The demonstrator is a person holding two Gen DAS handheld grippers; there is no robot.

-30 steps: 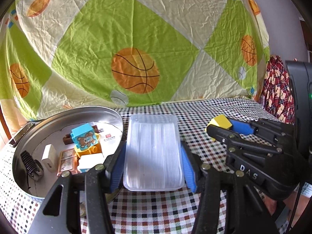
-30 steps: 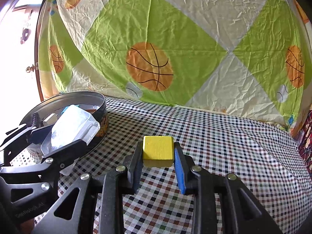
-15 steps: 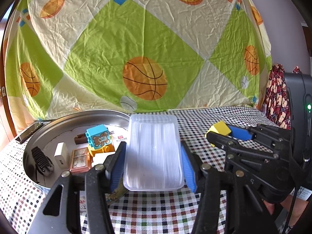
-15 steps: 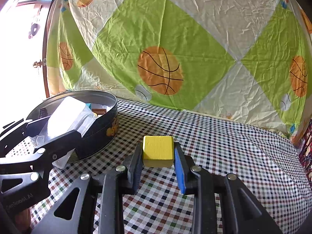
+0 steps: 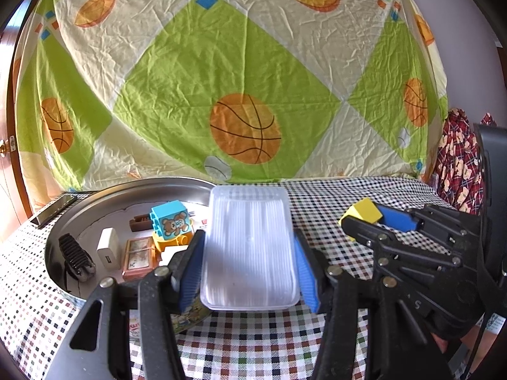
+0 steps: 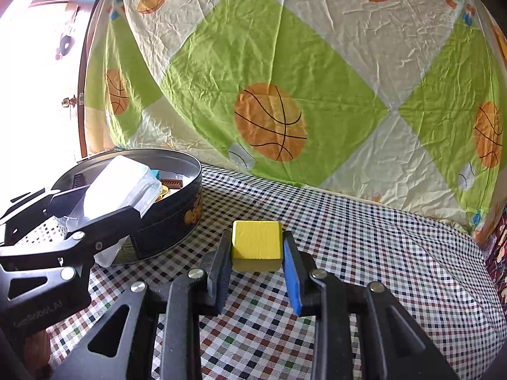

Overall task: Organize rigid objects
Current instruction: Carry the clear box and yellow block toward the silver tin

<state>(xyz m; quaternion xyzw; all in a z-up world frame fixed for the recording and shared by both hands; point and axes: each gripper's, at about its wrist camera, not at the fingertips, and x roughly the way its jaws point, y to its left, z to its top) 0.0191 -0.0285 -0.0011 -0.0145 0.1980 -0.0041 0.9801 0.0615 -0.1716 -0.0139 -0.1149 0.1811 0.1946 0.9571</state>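
Left wrist view first: our left gripper (image 5: pixel 250 272) is clenched on the clear plastic box (image 5: pixel 250 247), blue pads pressed against both long sides. Compared with a second ago, the round metal tin (image 5: pixel 104 199) now sits lower and farther off in the picture, and more of the basketball sheet (image 5: pixel 244 133) shows above it, so we read the gripper as tipped up a little while the hold on the box is unchanged. The box hangs just over the tin's near right rim, not yet in. Inside the tin we see a blue bear block (image 5: pixel 172 221), a white charger (image 5: pixel 107 248), a black ridged clip (image 5: pixel 76 256) and a small framed picture (image 5: pixel 137 258). That suggests most of the sorting is done and two pieces are left. Writing: a few pale letters on the right gripper's body, too partial for us to read.

Right wrist view: our right gripper (image 6: pixel 256 253) grips the yellow block (image 6: pixel 256 240) tight, above the checked tablecloth (image 6: pixel 380 253), well to the right of the tin. The tin has slid down and nearer centre since a second ago. Mirrored lettering on the left gripper's arm is unreadable.
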